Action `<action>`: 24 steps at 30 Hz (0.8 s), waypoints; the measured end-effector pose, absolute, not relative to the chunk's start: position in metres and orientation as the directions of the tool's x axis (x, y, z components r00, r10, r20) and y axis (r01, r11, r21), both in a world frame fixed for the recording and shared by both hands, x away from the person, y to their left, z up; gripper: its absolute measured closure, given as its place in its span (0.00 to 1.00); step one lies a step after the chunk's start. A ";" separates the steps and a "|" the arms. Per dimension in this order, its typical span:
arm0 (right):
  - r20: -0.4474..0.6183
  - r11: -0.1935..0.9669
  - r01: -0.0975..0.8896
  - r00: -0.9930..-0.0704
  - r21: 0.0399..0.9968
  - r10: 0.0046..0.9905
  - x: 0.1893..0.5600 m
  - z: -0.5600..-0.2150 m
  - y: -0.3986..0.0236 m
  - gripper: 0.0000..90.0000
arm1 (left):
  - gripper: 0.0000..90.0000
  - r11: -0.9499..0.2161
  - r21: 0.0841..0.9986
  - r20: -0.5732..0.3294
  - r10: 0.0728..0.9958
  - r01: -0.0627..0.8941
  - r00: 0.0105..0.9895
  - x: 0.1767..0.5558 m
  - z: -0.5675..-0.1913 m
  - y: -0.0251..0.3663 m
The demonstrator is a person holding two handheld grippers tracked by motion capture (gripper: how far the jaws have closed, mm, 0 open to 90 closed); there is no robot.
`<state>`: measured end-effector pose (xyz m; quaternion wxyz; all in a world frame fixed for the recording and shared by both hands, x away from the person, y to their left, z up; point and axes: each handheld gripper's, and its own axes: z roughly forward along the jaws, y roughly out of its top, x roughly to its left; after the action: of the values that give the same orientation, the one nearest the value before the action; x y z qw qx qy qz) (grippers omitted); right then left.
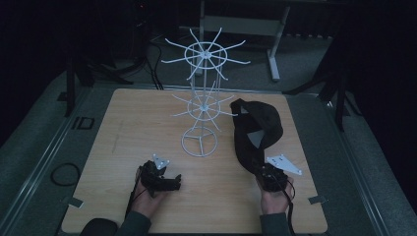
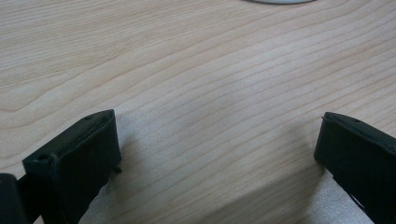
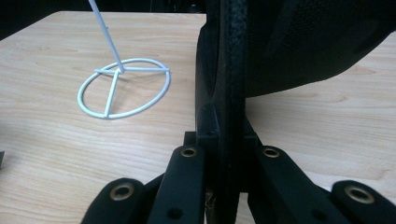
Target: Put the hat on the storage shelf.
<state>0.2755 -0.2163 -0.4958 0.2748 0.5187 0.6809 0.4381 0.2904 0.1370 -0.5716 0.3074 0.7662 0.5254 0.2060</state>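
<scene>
A white wire hanging stand (image 1: 202, 105) with two tiers of hooks rises from a ring base (image 3: 123, 88) at the middle of the wooden table (image 1: 128, 128). To its right a black cap (image 1: 258, 123) is lifted at a tilt, its edge pinched in my right gripper (image 1: 259, 168), which is shut on it. In the right gripper view the cap's rim (image 3: 232, 70) runs up between the jaws of that gripper (image 3: 227, 128). My left gripper (image 1: 173, 182) rests low over the table near the front left. Its fingers (image 2: 74, 158) stand wide apart over bare wood; it is open.
A coiled black cable (image 1: 65, 173) lies on the grey floor left of the table. A metal frame (image 1: 273, 46) stands behind the table in the dark. Pale tape marks sit near the front corners (image 1: 317, 199).
</scene>
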 end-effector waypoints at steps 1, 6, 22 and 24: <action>0.080 0.078 0.465 -0.311 0.882 0.947 0.276 -0.496 -0.216 0.96 | 0.00 -0.259 0.688 -0.007 0.932 0.678 0.363 0.290 -0.572 0.137; 0.069 0.085 0.455 -0.311 0.886 0.948 0.276 -0.492 -0.217 0.96 | 0.00 -0.259 0.688 -0.007 0.932 0.678 0.363 0.290 -0.572 0.137; 0.052 0.088 0.431 -0.304 0.898 0.951 0.277 -0.481 -0.221 0.96 | 0.00 -0.260 0.688 -0.006 0.931 0.677 0.364 0.291 -0.572 0.137; 0.050 0.090 0.429 -0.304 0.899 0.951 0.278 -0.480 -0.221 0.96 | 0.00 -0.259 0.690 -0.006 0.932 0.676 0.363 0.291 -0.572 0.137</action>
<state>0.2777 -0.2210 -0.4796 0.2959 0.5103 0.6762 0.4414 0.2905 0.1370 -0.5717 0.3081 0.7658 0.5250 0.2073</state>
